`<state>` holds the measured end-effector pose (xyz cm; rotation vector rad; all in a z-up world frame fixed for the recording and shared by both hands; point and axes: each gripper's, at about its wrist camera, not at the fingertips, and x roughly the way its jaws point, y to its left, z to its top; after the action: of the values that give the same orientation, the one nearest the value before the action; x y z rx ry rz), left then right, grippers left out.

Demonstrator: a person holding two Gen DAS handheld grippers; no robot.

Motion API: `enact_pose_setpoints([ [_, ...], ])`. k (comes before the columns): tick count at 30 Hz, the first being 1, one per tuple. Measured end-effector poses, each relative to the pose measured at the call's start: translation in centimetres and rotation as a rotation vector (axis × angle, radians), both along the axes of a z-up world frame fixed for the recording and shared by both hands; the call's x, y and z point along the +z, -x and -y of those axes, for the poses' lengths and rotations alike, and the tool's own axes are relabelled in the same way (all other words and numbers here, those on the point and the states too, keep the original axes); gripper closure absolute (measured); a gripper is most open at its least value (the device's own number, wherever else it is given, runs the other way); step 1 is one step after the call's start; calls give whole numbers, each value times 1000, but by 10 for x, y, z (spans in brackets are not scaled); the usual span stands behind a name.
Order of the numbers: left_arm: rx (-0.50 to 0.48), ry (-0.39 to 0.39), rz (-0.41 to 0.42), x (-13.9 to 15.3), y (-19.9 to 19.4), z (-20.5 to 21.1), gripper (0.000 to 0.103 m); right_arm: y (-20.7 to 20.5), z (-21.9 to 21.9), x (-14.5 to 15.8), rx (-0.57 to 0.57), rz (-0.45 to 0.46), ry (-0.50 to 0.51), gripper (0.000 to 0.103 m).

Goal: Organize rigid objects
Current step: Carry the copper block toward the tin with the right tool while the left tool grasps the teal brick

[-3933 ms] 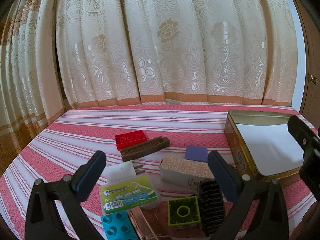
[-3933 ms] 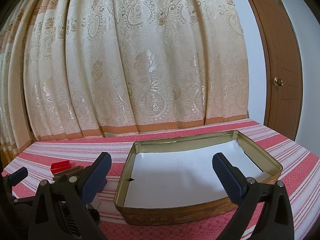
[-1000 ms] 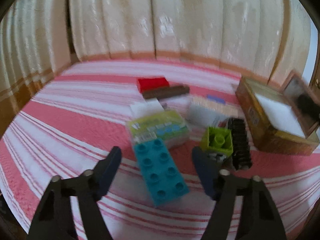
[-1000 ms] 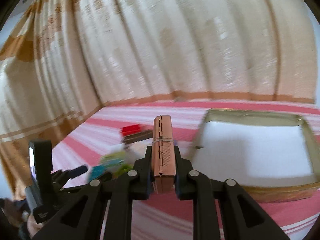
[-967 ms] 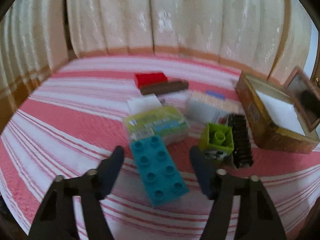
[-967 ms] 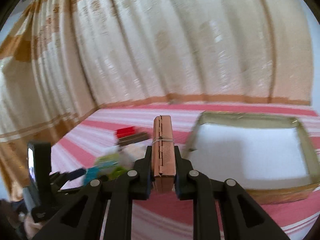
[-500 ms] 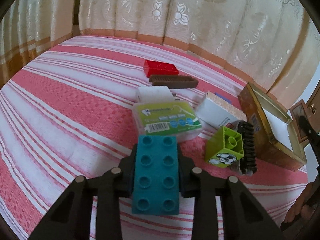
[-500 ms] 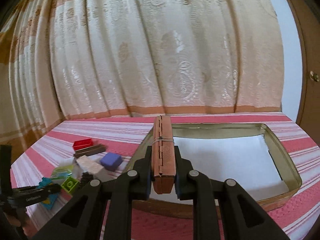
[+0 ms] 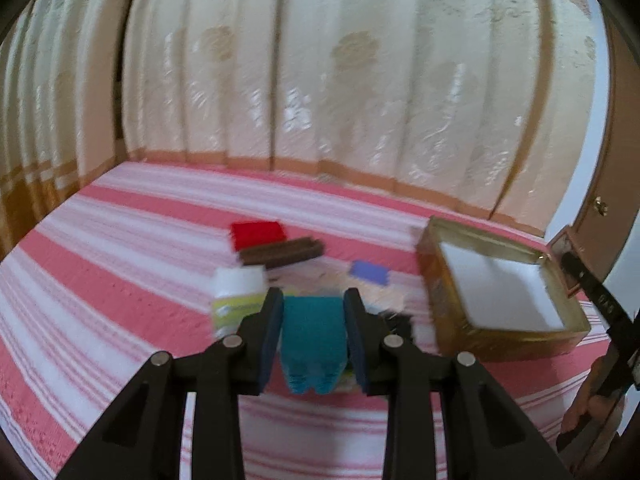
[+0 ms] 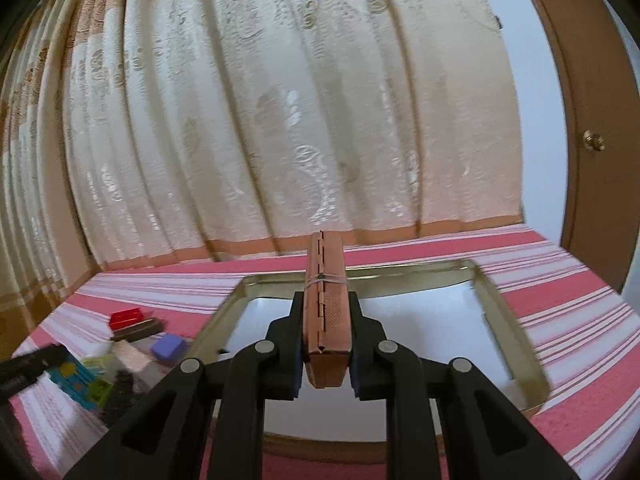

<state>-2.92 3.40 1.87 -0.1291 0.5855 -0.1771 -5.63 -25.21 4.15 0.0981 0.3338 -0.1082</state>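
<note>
My left gripper (image 9: 313, 324) is shut on a teal toy brick (image 9: 313, 340), held above the striped cloth. Behind it lie a floss-pick box (image 9: 234, 308), a red brick (image 9: 258, 234), a brown comb (image 9: 282, 251) and a purple block (image 9: 370, 273). The gold tin (image 9: 448, 320) with a white floor stands at the right. My right gripper (image 10: 325, 334) is shut on a copper-coloured hinged case (image 10: 326, 308), held edge-up over the near rim of the gold tin (image 10: 516, 344). In the right wrist view the teal brick (image 10: 72, 384) shows at the lower left, in the left gripper.
A red-and-white striped cloth (image 9: 120, 280) covers the surface. Cream curtains (image 9: 320, 80) hang close behind it. A wooden door (image 10: 592, 140) stands at the right. A hand (image 9: 588, 412) holding the other gripper shows at the lower right of the left wrist view.
The left gripper closed on the teal brick and lifted it off the cloth. The right gripper carried the copper case rightwards, over the tin.
</note>
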Motion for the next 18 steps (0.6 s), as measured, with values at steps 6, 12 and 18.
enact_pose_setpoints([
  [6, -61, -16, 90, 25, -1, 23, 87, 0, 31, -1, -70, -12, 0, 84],
  [12, -25, -77, 76, 28, 5, 5, 61, 1, 34, -1, -61, -13, -16, 84],
  [18, 51, -121, -15, 5, 21, -46, 22, 5, 17, 0, -36, 3, 50, 84],
])
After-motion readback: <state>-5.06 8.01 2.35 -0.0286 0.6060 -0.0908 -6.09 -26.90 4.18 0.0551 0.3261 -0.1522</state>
